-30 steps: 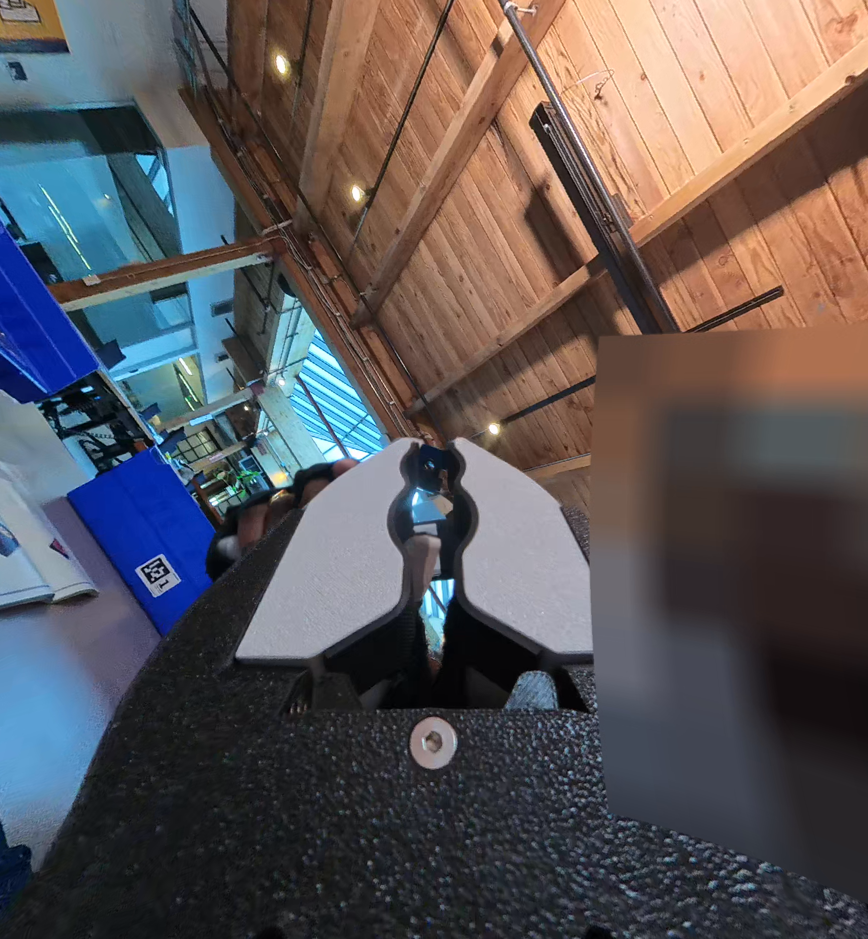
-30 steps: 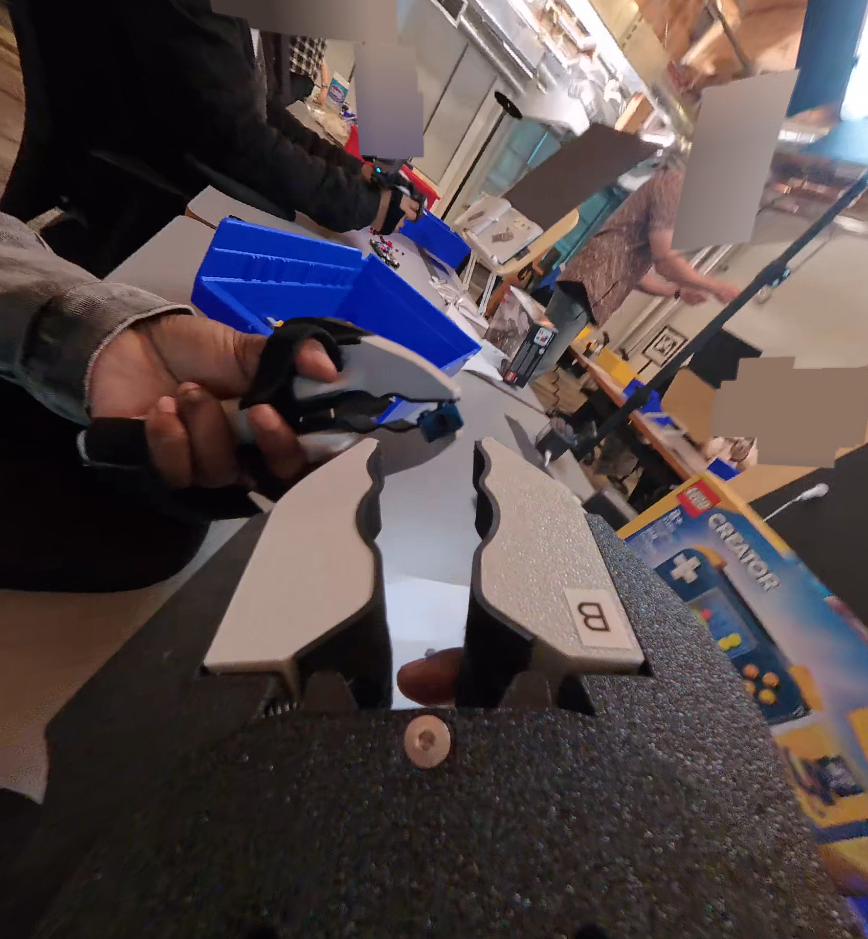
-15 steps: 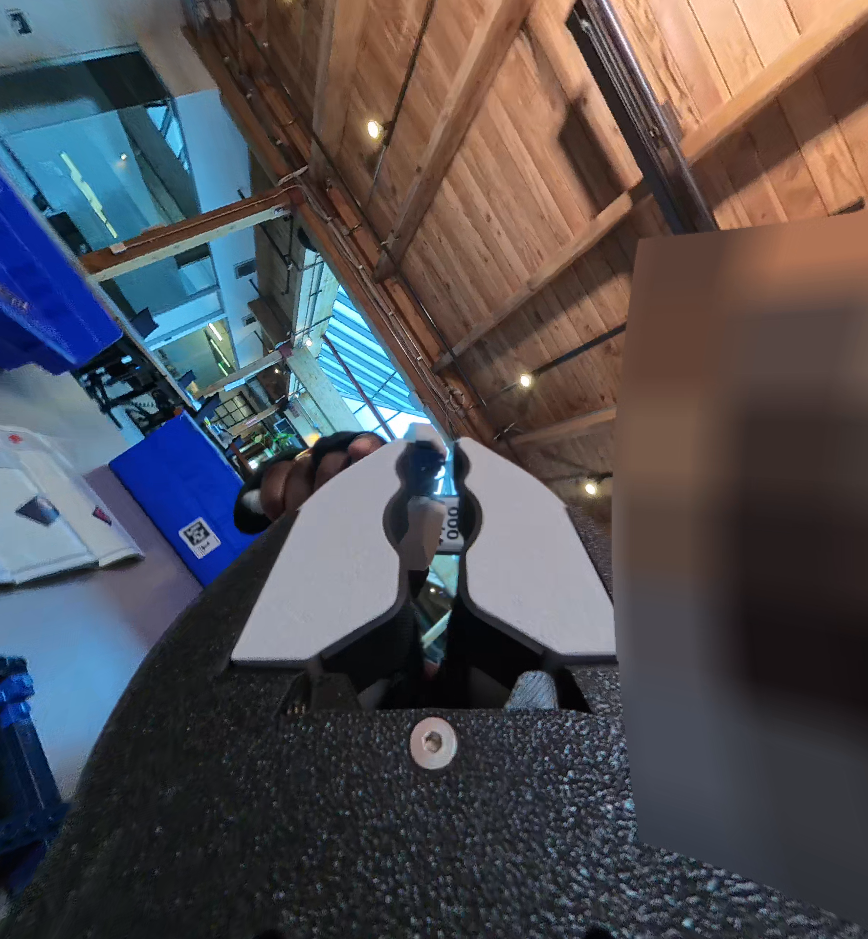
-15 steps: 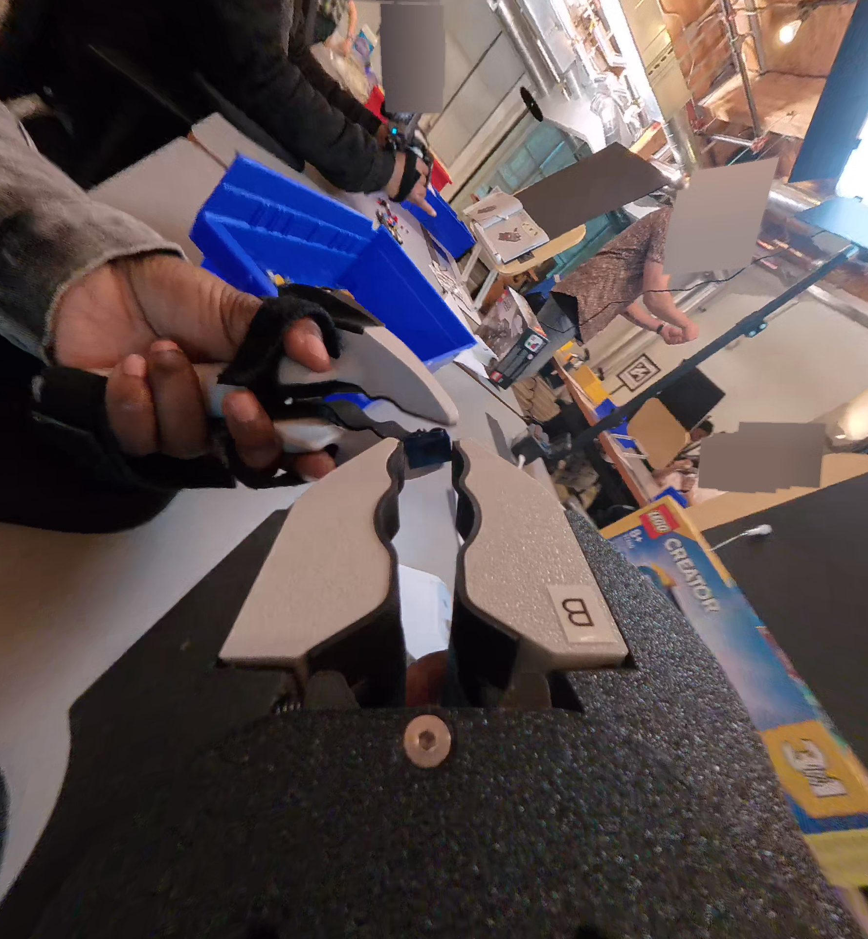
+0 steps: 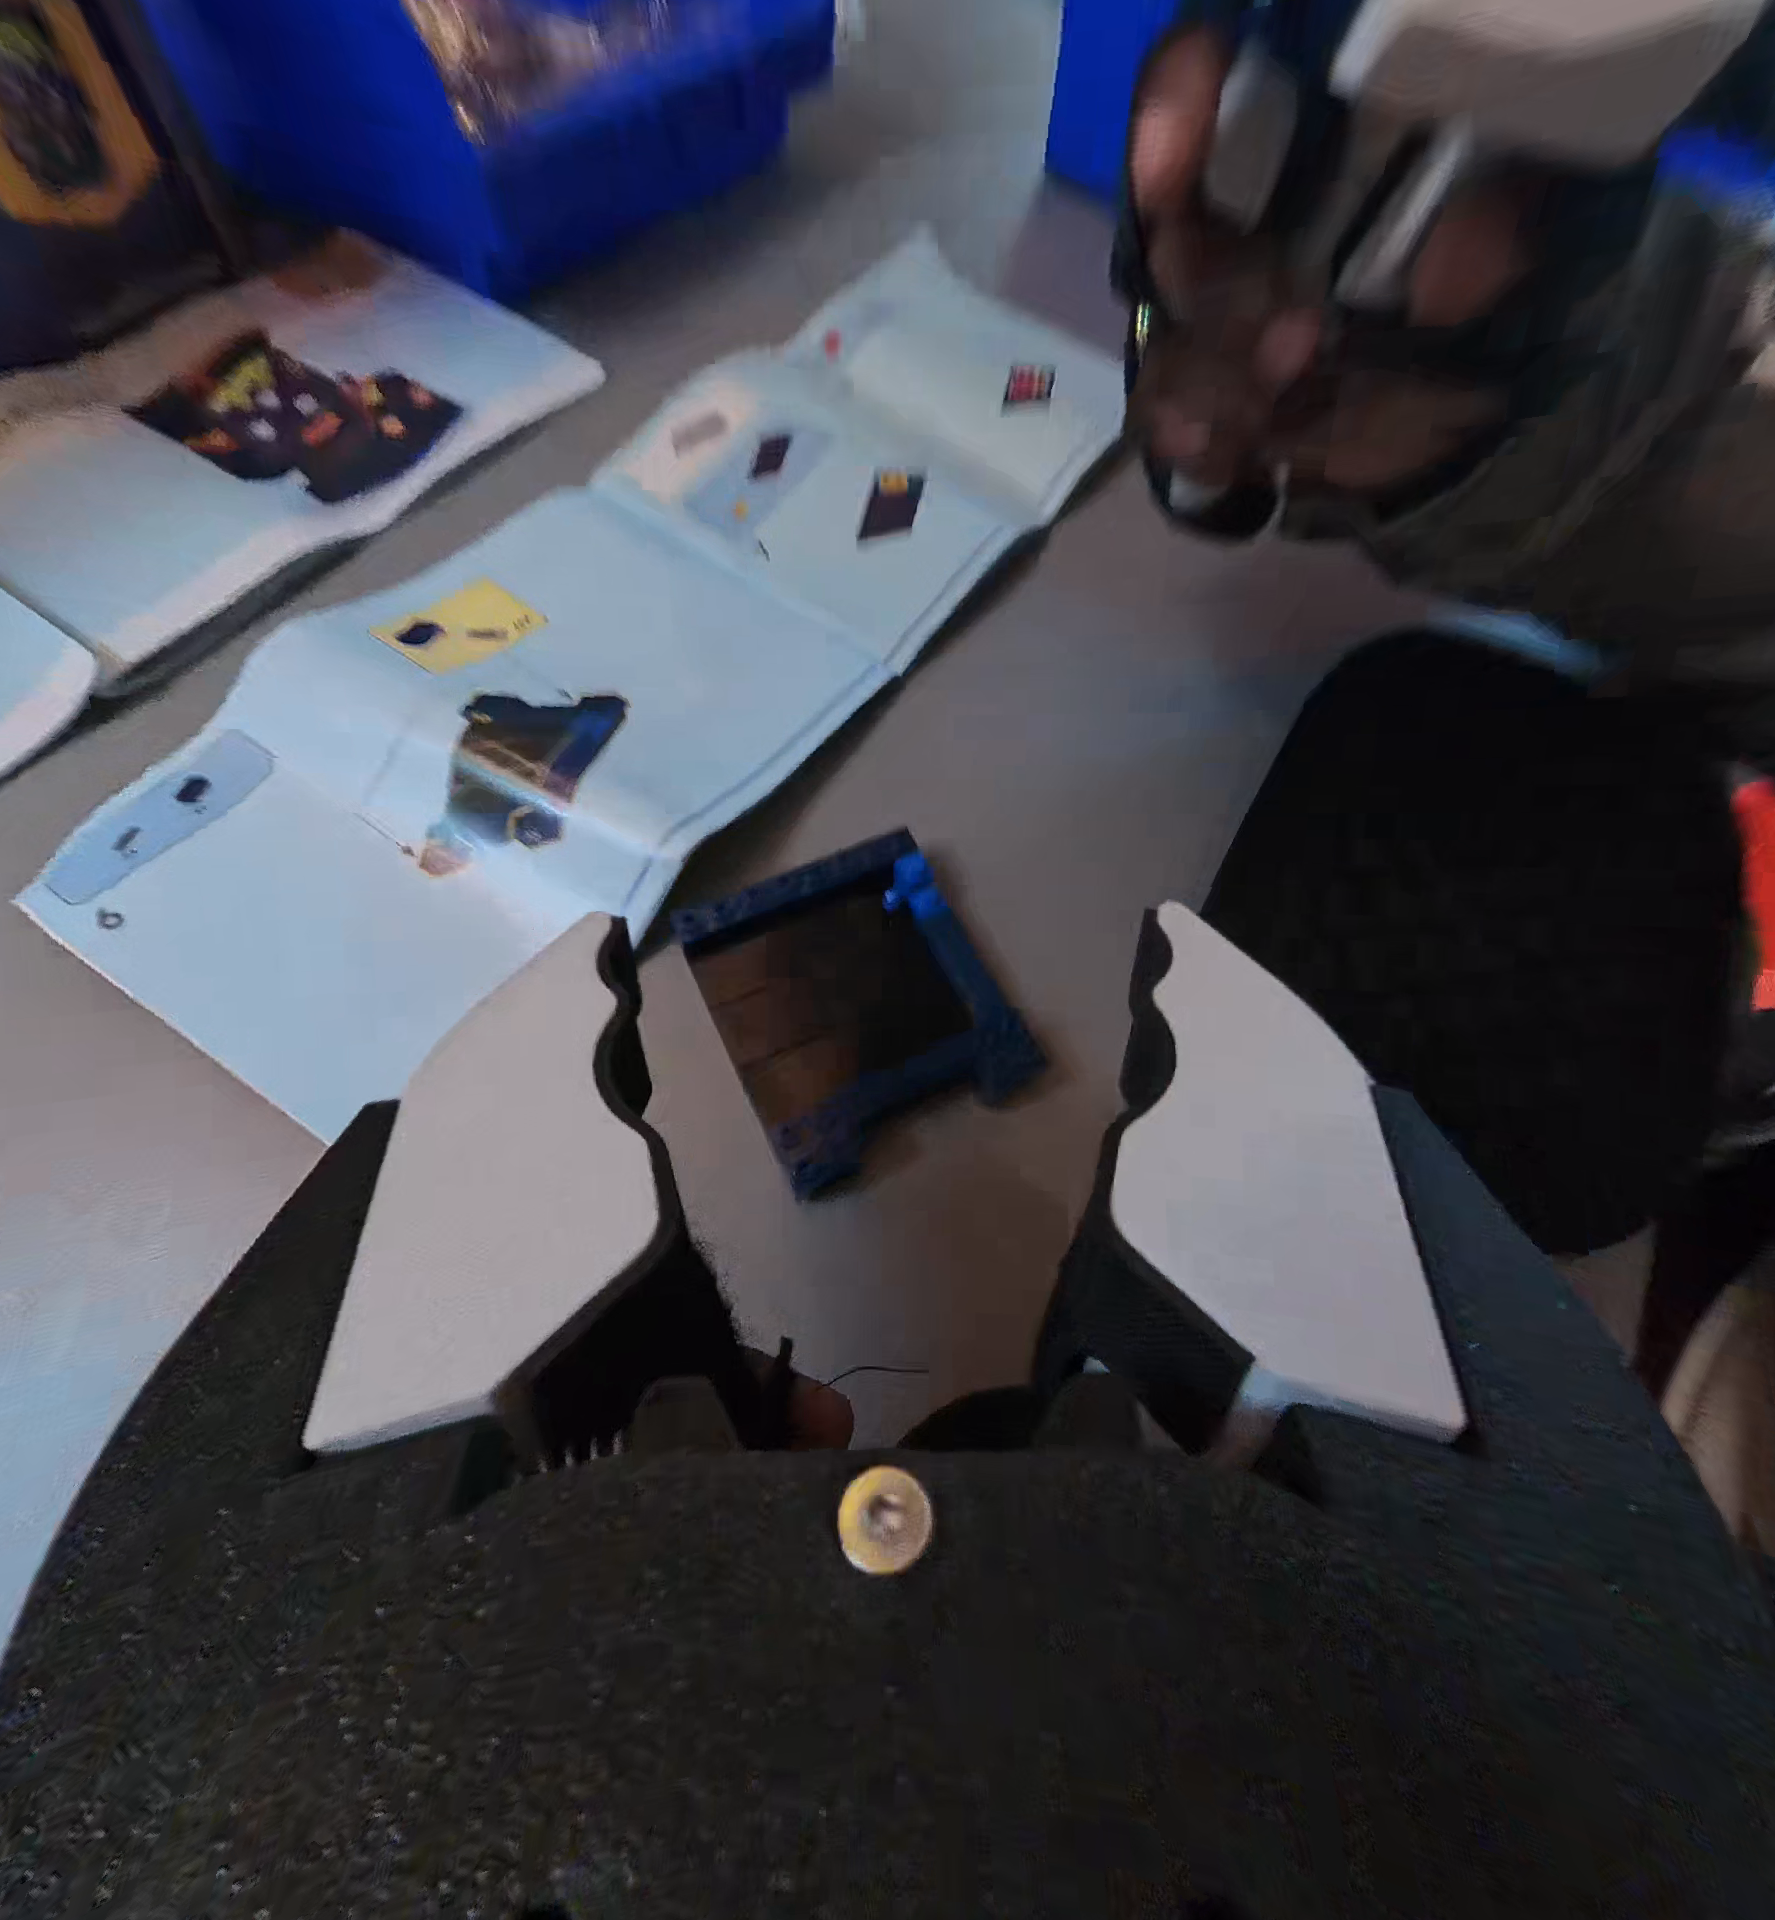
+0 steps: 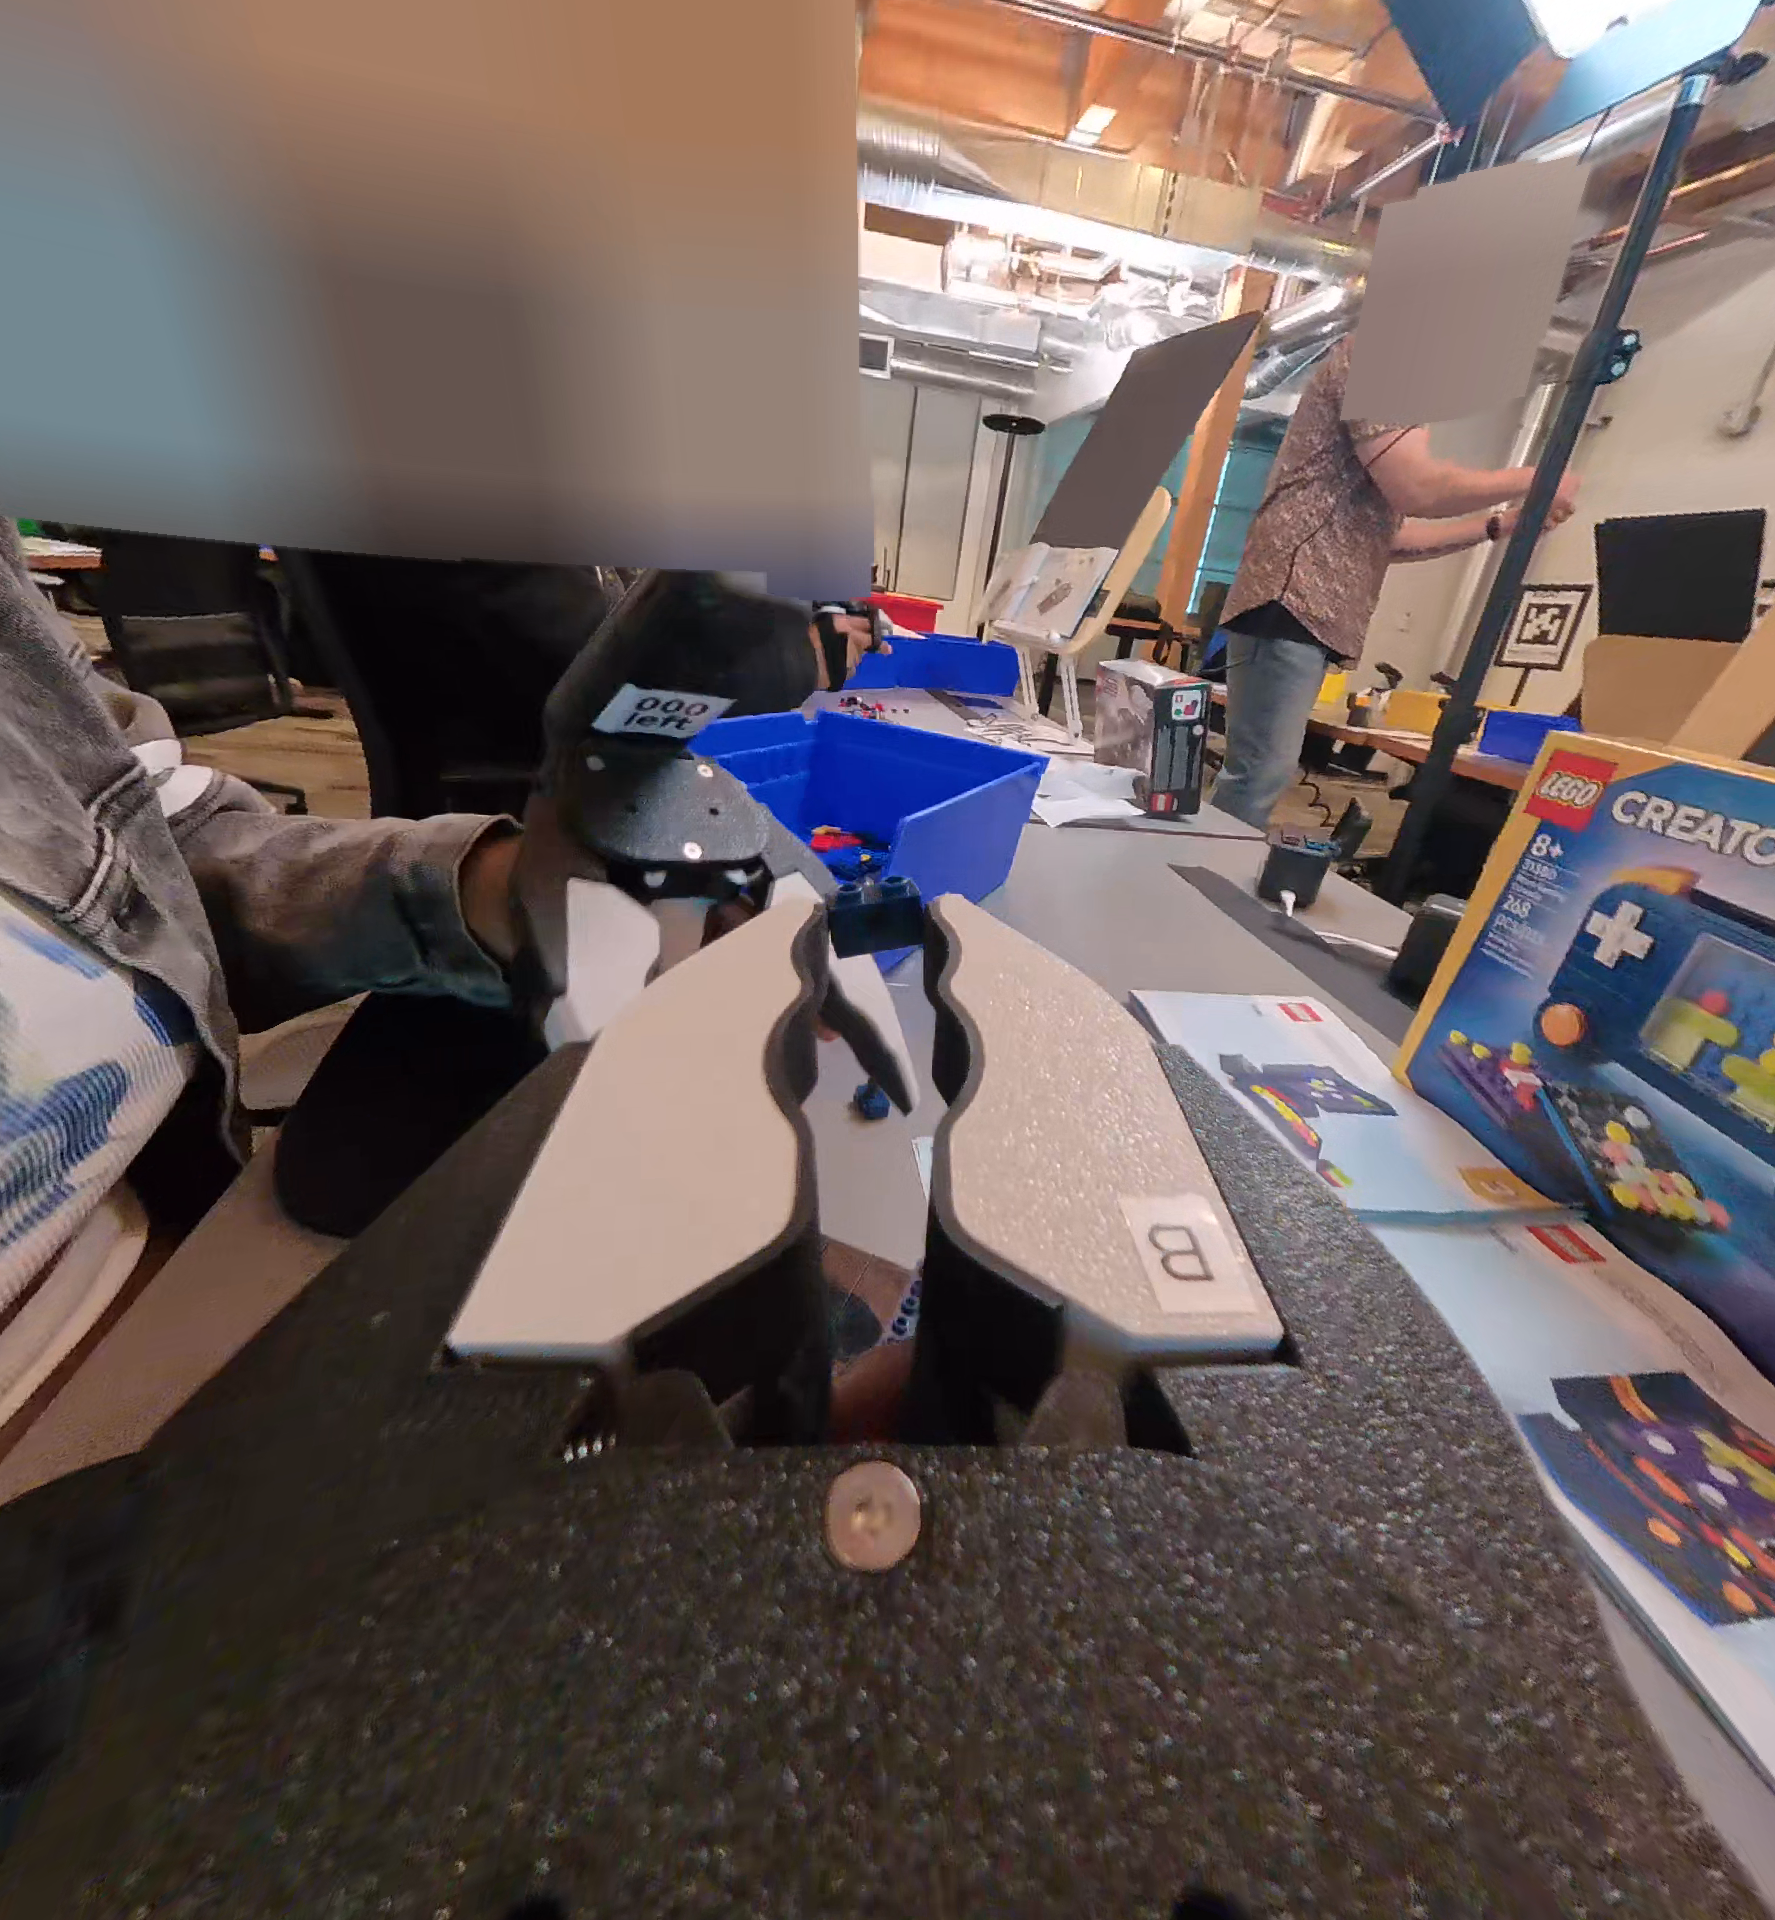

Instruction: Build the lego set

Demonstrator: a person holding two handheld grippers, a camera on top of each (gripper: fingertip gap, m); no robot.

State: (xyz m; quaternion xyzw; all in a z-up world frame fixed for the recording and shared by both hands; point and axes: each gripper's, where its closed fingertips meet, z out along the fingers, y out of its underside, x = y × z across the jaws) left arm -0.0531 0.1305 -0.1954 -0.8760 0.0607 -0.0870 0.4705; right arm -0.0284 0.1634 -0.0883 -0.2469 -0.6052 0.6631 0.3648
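My right gripper (image 6: 875, 909) is shut on a small dark blue brick (image 6: 872, 927), pinched at the fingertips and held above the grey table (image 6: 1122, 914). My left gripper (image 5: 885, 920) is wide open and empty, pointing down at the table. A square dark blue frame assembly (image 5: 1002, 1023) with a dark middle lies on the table below, between its fingers, untouched. A lighter blue piece (image 5: 912, 883) stands on the frame's far corner. The left gripper's black body (image 6: 670, 821) also shows in the right wrist view, just left of the held brick. The right gripper appears blurred at the top right of the left wrist view (image 5: 1402, 208).
Open instruction booklets (image 5: 571, 727) lie beyond the frame and also show in the right wrist view (image 6: 1309, 1081). A blue bin (image 6: 956, 821) with loose bricks stands behind. A boxed toy set (image 6: 1672, 966) stands at the right. A small blue piece (image 6: 870, 1101) lies on the table. A person (image 6: 1298, 582) stands far back. My hands' fingertips stand some 11 centimetres from each other.
The left gripper held the small blue brick. The right gripper's pads closed on it. The left gripper then opened wide, let go, and swung down to face the table.
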